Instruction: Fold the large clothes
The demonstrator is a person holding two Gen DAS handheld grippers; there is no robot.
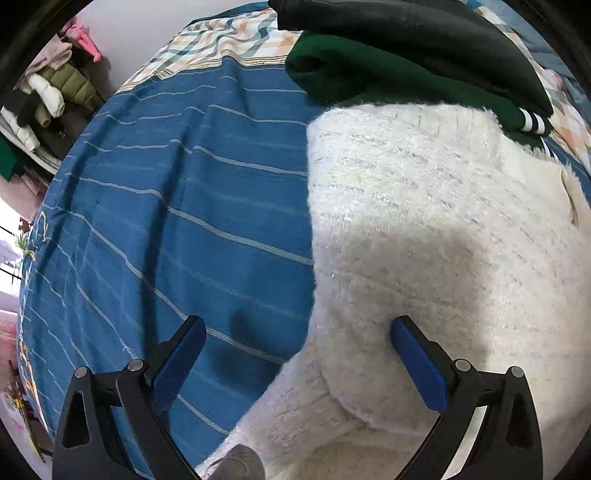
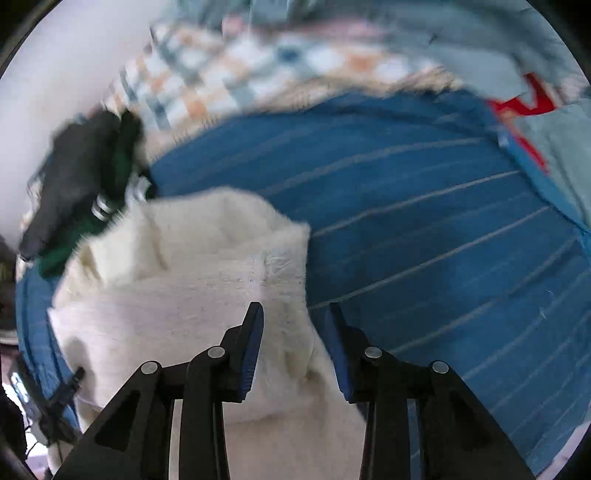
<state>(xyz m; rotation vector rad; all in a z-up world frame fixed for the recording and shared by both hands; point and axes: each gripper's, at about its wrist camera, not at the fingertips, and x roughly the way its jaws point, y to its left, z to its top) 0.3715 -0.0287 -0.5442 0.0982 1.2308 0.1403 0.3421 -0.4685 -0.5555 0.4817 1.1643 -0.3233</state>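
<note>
White fuzzy sweater [image 1: 424, 229] lying on the blue striped bedsheet [image 1: 177, 206], both claws over it.

Left claw [image 1: 297, 332] hovering wide open, gripping nothing. Right claw [image 2: 295, 317] gaping partway, straddling the sweater's edge [image 2: 291, 258], not pinching. Green garment [image 1: 332, 70] and black jacket [image 1: 406, 26] sitting folded just beyond the sweater.

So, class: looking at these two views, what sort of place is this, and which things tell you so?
Most likely a bedroom. A blue striped bedsheet covers a bed, a checked quilt lies at its far end, and jackets hang by the wall.
</note>
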